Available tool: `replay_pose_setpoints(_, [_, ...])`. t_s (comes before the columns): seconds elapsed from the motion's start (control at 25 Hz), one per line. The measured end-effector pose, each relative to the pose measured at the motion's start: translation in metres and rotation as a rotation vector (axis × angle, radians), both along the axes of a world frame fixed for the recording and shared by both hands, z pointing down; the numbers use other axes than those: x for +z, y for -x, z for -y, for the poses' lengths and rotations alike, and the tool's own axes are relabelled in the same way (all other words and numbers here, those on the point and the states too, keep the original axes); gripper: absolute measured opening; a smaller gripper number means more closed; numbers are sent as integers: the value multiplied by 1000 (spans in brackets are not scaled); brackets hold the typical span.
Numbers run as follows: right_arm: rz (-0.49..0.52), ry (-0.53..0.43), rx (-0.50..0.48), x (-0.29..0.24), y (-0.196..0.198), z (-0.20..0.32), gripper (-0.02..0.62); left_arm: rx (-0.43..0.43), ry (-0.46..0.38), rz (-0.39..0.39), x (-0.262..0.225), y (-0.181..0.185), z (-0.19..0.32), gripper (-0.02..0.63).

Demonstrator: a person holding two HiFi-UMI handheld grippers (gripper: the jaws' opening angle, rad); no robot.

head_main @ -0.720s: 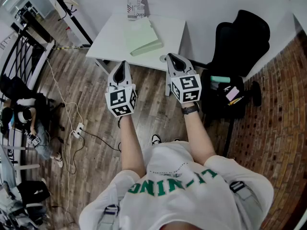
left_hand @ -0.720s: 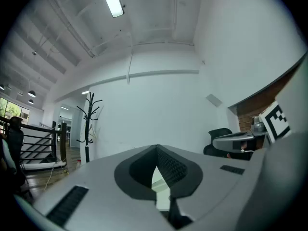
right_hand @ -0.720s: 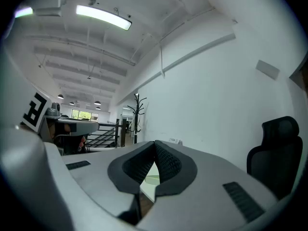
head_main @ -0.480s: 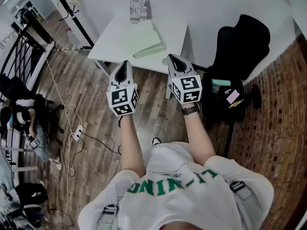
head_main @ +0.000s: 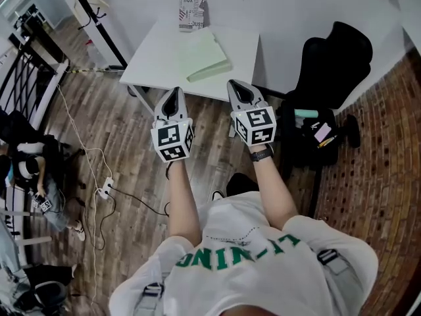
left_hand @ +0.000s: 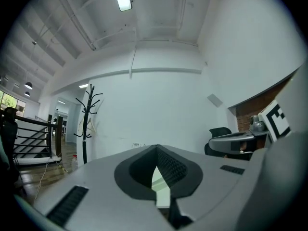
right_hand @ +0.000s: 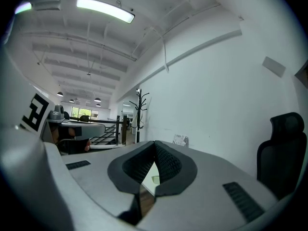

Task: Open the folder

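Note:
A pale green folder (head_main: 202, 55) lies closed on the white table (head_main: 158, 61), towards its far right part. My left gripper (head_main: 173, 96) hovers over the floor just short of the table's near edge, jaws shut with nothing in them. My right gripper (head_main: 238, 87) is level with it on the right, at the near edge, also shut and empty. Through the tips in the left gripper view (left_hand: 156, 149) a sliver of the green folder (left_hand: 161, 190) shows. In the right gripper view (right_hand: 154, 144) the jaws meet, with a bit of table and folder (right_hand: 154, 179) behind.
A printed box (head_main: 191, 13) stands at the table's far edge by the wall. A black office chair (head_main: 329, 71) with items on its seat is at the right. A coat stand (left_hand: 86, 124) and railing (head_main: 26, 78) are on the left, cables (head_main: 99, 176) on the wooden floor.
Both grippers and the person have come a little closer to the table; the table and folder sit slightly lower and nearer in the head view. Jaws stay shut.

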State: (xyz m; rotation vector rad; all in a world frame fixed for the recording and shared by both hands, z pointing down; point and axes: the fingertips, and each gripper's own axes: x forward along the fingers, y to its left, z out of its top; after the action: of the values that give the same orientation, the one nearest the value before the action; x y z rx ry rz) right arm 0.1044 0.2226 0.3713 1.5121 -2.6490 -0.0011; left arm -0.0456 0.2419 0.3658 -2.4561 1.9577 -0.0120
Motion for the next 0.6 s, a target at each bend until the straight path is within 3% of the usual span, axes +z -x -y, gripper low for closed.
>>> replay_pose_setpoints(0.28, [20, 44, -18, 19, 17, 52, 17, 5, 18, -18, 15, 9, 51, 12])
replay_pose_setpoints(0.6, [47, 55, -71, 18, 24, 181, 18, -3, 14, -14, 12, 2, 173, 12])
